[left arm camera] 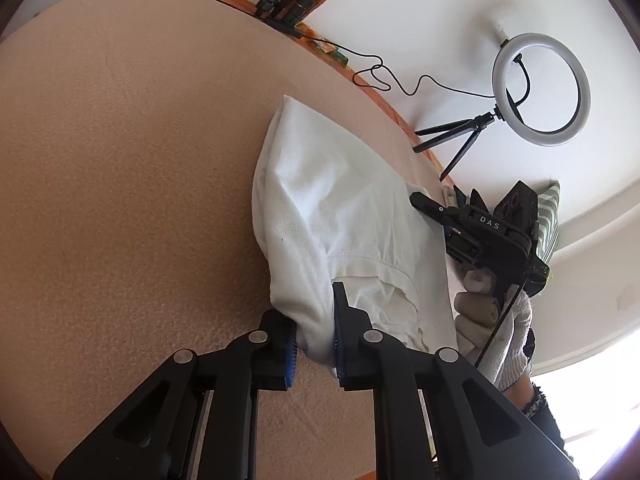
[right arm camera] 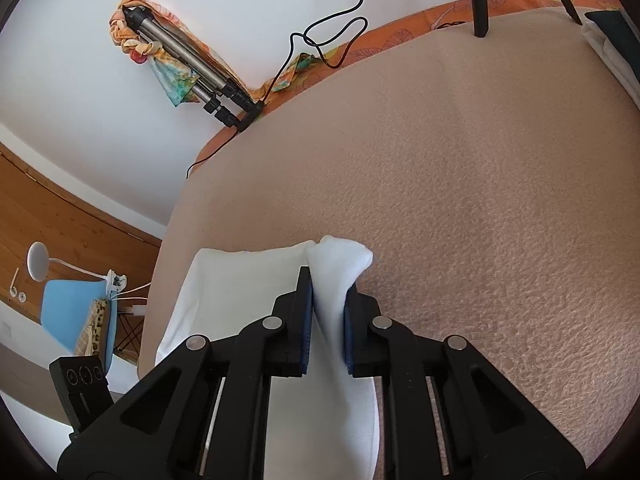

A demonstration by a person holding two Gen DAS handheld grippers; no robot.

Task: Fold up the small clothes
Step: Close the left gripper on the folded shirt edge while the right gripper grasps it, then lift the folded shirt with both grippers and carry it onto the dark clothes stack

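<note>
White cotton, a small garment [left arm camera: 340,208], lies on the peach fleece blanket [left arm camera: 120,160] straight ahead of both tools. The left gripper [left arm camera: 314,344] is pinched on a bunched corner near a stitched hem; the right gripper [right arm camera: 327,320] is clamped on a raised edge of the same cloth. Both corners look secured, but the fold itself seems not yet laid over.

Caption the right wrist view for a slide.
Right gripper pinching a white garment on the beige blanket.
</note>
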